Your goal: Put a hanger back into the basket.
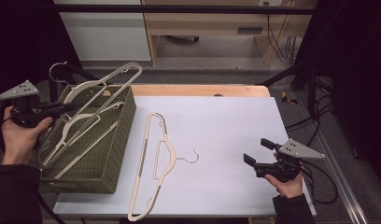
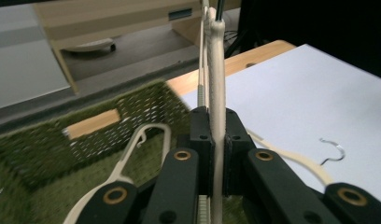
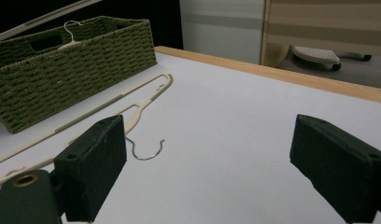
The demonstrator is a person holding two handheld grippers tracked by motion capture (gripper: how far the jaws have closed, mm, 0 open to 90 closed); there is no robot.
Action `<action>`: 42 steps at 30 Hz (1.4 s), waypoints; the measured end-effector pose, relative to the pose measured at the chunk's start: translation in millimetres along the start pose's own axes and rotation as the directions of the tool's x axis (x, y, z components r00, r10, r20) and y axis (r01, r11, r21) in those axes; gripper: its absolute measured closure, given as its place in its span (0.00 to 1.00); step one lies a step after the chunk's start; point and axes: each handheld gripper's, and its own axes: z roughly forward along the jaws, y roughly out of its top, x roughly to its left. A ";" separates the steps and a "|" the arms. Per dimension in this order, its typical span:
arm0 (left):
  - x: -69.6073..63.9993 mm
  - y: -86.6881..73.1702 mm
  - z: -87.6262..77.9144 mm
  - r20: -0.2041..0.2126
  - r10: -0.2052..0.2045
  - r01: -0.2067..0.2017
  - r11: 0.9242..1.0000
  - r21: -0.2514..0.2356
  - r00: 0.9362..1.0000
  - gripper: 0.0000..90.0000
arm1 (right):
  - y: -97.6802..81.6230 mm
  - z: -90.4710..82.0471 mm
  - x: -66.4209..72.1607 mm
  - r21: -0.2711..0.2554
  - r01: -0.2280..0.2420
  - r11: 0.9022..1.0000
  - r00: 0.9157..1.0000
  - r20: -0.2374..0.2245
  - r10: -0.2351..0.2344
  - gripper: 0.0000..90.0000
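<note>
1. We see the left claw [image 1: 67, 108] clamped on a cream plastic hanger [image 1: 93, 100] raised above the woven green basket [image 1: 115, 154] at the worktop's left.
2. The right claw [image 1: 256, 151] stands wide open, empty, near right.
3. Another cream hanger [image 1: 151, 163], with a wire hook, lies flat on the white worktop [image 1: 226, 135] beside the basket.

Olive-green woven basket [image 1: 111, 140], tight wicker pattern all round. Beside the basket, a cream hanger [image 1: 153, 158] with a silver wire hook lies on the pale lavender-white surface [image 1: 226, 130], edged in light wood. Both claws matte black, left claw [image 2: 212, 154] and right claw [image 3: 216, 172], grey plates on top.
</note>
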 end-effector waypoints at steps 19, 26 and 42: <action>34.5 -46.2 4.1 -0.040 -0.055 0.060 0.988 0.140 0.998 0.94 | -0.7 2.0 0.6 0.010 0.004 1.000 1.000 -0.007 -0.004 0.13; 30.1 -61.3 24.9 -0.036 -0.102 0.107 0.973 0.203 0.994 0.93 | -0.2 1.5 0.4 0.003 0.003 1.000 1.000 -0.008 -0.003 0.13; 34.5 -107.0 48.8 -0.177 -0.190 0.233 0.935 0.268 0.966 0.76 | -1.5 5.5 2.4 0.018 0.012 1.000 1.000 -0.013 -0.012 0.12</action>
